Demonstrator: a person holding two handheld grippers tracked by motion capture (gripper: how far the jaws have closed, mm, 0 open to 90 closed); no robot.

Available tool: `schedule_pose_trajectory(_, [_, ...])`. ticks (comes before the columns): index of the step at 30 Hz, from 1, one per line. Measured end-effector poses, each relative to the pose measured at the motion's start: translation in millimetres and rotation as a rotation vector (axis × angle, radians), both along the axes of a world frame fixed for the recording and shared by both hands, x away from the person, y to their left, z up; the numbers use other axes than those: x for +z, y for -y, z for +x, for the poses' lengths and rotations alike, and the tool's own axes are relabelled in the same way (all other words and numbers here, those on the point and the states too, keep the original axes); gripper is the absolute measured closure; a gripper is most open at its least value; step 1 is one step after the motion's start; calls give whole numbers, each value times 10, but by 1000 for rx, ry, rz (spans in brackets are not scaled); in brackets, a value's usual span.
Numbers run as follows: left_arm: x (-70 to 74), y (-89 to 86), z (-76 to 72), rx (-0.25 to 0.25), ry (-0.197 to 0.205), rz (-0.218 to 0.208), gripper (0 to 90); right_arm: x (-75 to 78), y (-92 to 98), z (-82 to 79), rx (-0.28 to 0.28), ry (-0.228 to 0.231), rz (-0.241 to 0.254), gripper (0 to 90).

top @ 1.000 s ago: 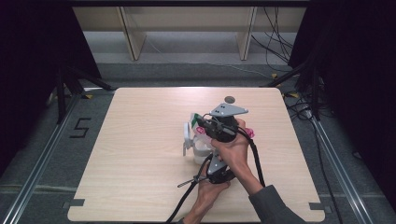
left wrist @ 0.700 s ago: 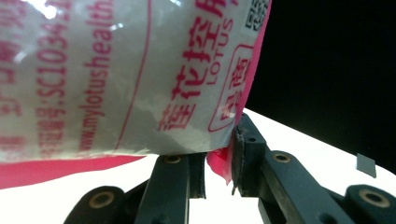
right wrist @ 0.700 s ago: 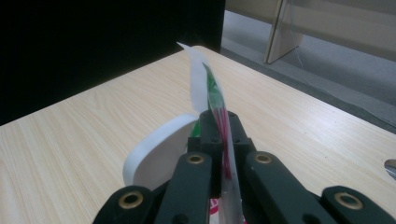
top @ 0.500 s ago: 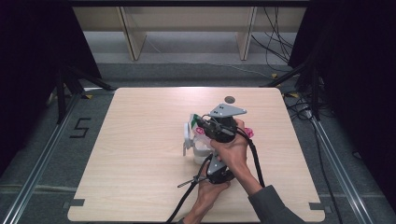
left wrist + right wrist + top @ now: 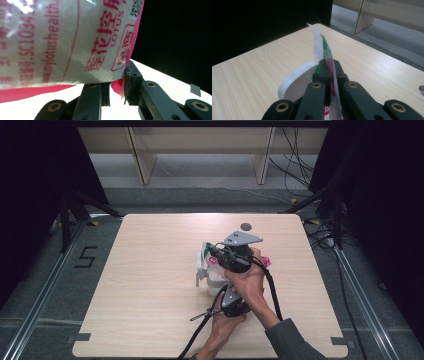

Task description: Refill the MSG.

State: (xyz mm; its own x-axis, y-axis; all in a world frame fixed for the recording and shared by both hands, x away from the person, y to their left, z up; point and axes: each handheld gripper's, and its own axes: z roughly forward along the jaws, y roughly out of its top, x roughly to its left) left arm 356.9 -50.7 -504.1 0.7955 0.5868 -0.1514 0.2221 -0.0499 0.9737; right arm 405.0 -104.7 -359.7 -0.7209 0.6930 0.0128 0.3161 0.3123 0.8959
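Near the middle of the table [image 5: 150, 270] a plastic bag [image 5: 62, 42] with red print is held above a white cup [image 5: 209, 276]. The right gripper [image 5: 331, 67] is fully closed on the bag's thin edge. The left gripper [image 5: 117, 85] pinches the bag's pink corner, its jaws almost together.

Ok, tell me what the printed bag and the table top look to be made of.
Printed bag: seemingly thin glossy plastic film, translucent with red print and a pink edge; it catches bright glare, and where the right gripper pinches it, it looks sheet-thin. Table top: pale wood or wood-look laminate, matte; straight grain lines run along it, though which of the two is unclear.
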Motion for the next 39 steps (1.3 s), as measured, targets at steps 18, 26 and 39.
schedule_pose_trajectory(18, [6, -3, 3, 1, 2, 1, 772, 1, 0, 1, 1, 2, 3, 900])
schedule_pose_trajectory(26, [12, -2, -3, 7, -2, 16, 772, 1, 6, 7, 7, -8, 18, 900])
schedule_pose_trajectory(39, [9, 0, 3, 0, 3, 0, 772, 1, 6, 10, 13, 9, 14, 900])
